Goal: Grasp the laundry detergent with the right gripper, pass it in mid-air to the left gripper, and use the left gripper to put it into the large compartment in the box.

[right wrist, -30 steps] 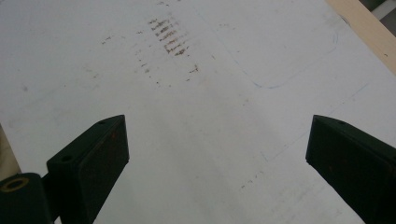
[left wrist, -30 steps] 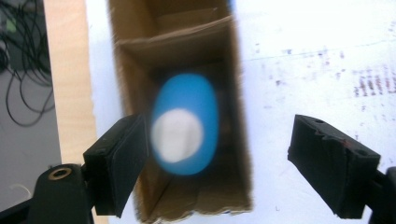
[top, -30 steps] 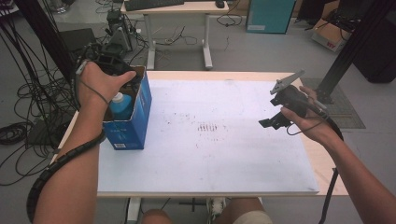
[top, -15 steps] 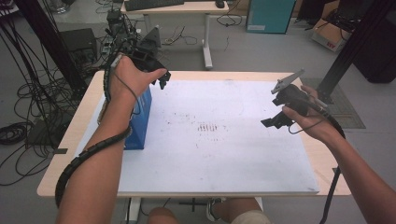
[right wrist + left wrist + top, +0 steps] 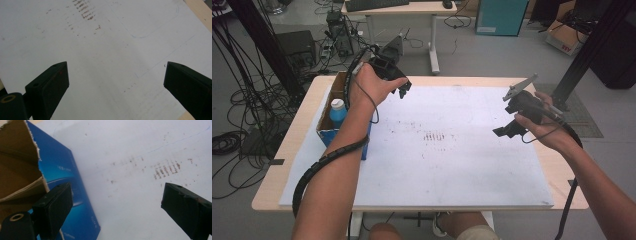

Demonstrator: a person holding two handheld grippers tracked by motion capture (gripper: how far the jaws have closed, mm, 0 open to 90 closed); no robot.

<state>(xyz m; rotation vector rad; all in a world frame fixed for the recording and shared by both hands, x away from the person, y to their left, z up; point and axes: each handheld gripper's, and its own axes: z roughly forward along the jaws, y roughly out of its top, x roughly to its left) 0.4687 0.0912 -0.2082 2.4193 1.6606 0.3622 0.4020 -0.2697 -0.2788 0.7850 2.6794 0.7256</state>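
One blue box [image 5: 328, 131], open top up, stands at the white sheet's [image 5: 452, 170] left edge, long axis running away from the person, one blue-capped bottle [image 5: 337, 111] upright inside. Left gripper [image 5: 402, 90] hangs beside it; right gripper [image 5: 504, 131] well apart.

Left gripper view: jaws spread wide, empty, box below.

Right gripper view: jaws released, empty, over the sheet.

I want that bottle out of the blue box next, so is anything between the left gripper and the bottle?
Nothing visible blocks it. The left gripper is open above the table beside the blue box, whose top is open, and the bottle stands inside with its cap exposed. The box's walls surround it.
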